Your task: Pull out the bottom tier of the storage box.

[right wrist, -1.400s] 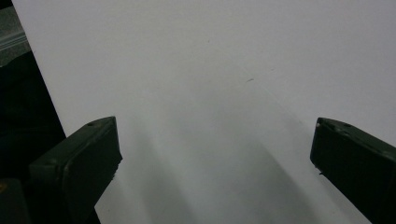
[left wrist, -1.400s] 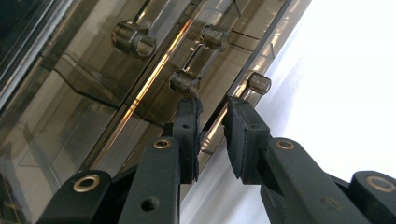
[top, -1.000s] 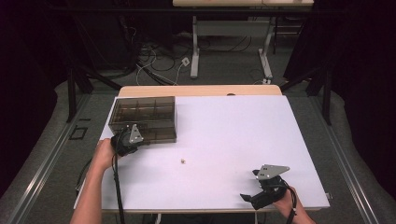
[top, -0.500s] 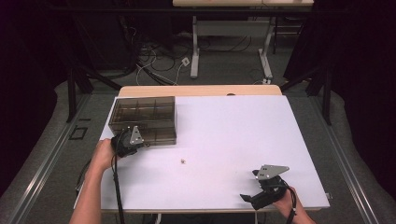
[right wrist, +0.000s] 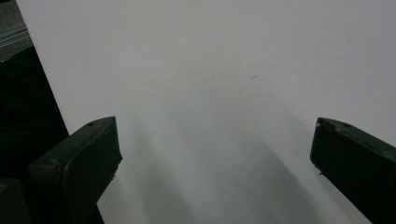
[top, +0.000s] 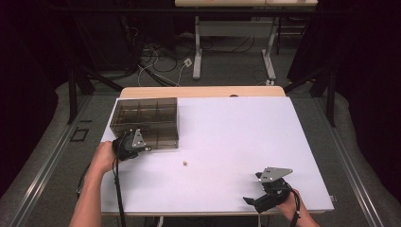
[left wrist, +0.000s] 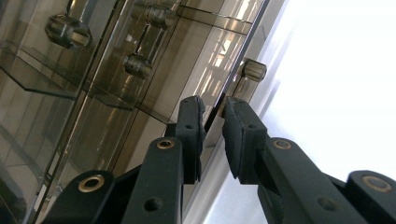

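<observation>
The white table [top: 227, 142] takes up the middle of the high view, and at its upper left stands a smoky transparent organizer box [top: 146, 120] with small drawers and knob handles. The left gripper [top: 142, 145] is at the box's near face, at the left of that view; in the left gripper view its jaws stand narrowly apart with the thin edge of the box front [left wrist: 215, 116] between them, and I cannot tell whether the pads press on it. One round knob [left wrist: 253, 70] sits just beyond the jaw tips. The right gripper [right wrist: 215, 149] rests at the lower right of the table, jaws wide apart, nothing between them. A tiny pale piece [top: 185, 163] lies loose on the table at mid-frame, well apart from both grippers. Judging by this, the drawer looks unopened and the piece is not yet stowed.
</observation>
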`<state>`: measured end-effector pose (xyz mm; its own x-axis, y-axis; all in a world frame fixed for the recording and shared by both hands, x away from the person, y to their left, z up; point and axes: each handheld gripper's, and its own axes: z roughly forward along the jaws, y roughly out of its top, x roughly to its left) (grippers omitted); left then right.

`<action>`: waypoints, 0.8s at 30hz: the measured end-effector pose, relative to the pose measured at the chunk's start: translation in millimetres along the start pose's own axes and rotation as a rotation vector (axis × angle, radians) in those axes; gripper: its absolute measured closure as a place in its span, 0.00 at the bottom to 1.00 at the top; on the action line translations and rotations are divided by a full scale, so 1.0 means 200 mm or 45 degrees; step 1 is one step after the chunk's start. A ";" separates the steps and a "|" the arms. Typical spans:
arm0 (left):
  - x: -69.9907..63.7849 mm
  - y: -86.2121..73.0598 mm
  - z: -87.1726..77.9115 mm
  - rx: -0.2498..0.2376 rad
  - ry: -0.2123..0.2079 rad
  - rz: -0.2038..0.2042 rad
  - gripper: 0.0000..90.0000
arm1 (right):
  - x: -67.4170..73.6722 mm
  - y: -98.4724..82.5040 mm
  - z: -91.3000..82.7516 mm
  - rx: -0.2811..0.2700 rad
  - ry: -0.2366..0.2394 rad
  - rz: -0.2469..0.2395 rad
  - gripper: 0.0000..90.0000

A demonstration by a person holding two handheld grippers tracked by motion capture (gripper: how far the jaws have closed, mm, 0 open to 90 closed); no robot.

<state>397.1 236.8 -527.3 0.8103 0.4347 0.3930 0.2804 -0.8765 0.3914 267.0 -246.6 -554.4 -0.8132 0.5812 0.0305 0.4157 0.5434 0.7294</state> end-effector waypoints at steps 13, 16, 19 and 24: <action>-0.02 0.00 -0.01 0.012 -0.012 0.034 0.85 | 0.00 0.00 -0.01 -0.001 -0.005 -0.003 0.01; -0.02 0.00 -0.02 0.016 -0.020 0.037 0.86 | 0.00 0.00 -0.01 -0.005 -0.010 -0.007 0.01; -0.02 0.00 -0.02 0.018 -0.029 0.045 0.86 | 0.00 0.00 -0.01 0.001 -0.004 -0.006 0.01; -0.02 0.00 -0.03 0.022 -0.037 0.052 0.86 | 0.00 0.00 0.00 -0.004 -0.006 0.001 0.01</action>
<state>390.3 236.4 -525.4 0.8359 0.3923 0.3838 0.2552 -0.8969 0.3611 266.3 -247.0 -553.8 -0.8110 0.5844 0.0276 0.4148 0.5411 0.7316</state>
